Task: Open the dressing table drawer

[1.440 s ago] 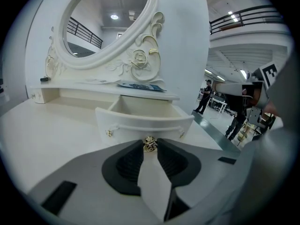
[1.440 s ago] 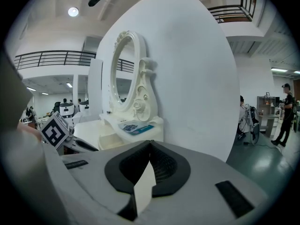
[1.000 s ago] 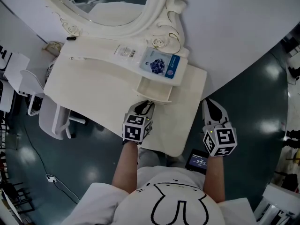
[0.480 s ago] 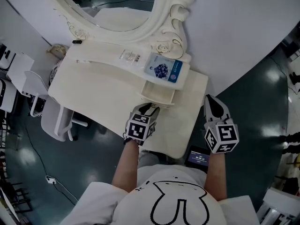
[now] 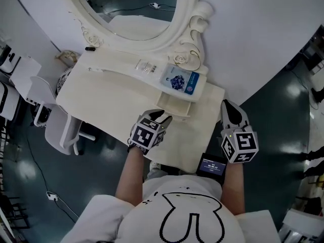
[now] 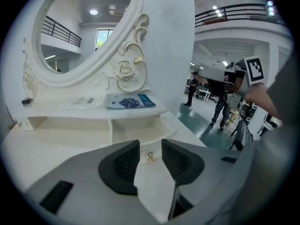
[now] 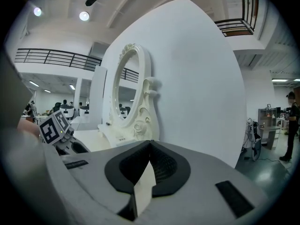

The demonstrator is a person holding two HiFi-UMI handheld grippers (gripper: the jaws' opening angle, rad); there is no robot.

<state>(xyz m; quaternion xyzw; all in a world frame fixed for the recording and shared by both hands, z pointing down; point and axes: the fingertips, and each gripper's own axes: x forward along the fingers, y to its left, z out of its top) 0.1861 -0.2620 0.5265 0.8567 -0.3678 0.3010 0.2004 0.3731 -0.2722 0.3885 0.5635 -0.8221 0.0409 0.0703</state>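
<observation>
The drawer (image 5: 173, 105) is small and cream-white, set in the right end of the dressing table's (image 5: 101, 97) raised shelf (image 5: 119, 67). It stands pulled out, open and level over the surface. Its curved front carries a small gold knob (image 6: 150, 158).

Left tool (image 5: 162, 117), jaws just opened wide with nothing between, tilted down; right tool (image 5: 229, 106), jaws together, near level.

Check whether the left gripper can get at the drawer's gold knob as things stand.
Probably yes: the left gripper has just been opening its jaws, nothing between them, and the gold knob sits straight ahead with nothing in the way.
</observation>
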